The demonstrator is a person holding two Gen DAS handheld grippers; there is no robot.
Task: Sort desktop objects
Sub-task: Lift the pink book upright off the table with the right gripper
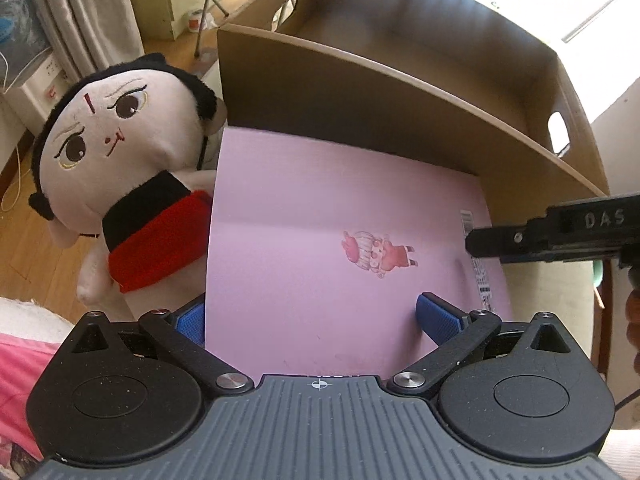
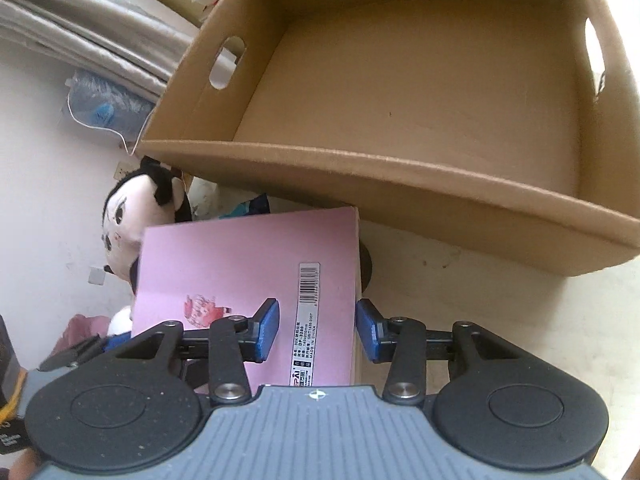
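The left claw (image 1: 320, 316) grips the pink notebook (image 1: 340, 232) upright beside the cardboard box (image 2: 400, 80), presumably for boxing, while the right claw (image 2: 316, 330) straddles its edge, unclenched.

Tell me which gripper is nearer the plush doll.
Left. The left gripper is right beside the plush doll, at the doll-side edge of the pink notebook. The right gripper is at the notebook's opposite edge, by the barcode.

Left hand-held gripper (image 1: 316, 316) stands wide; right hand-held gripper (image 2: 316, 330) partly closed.
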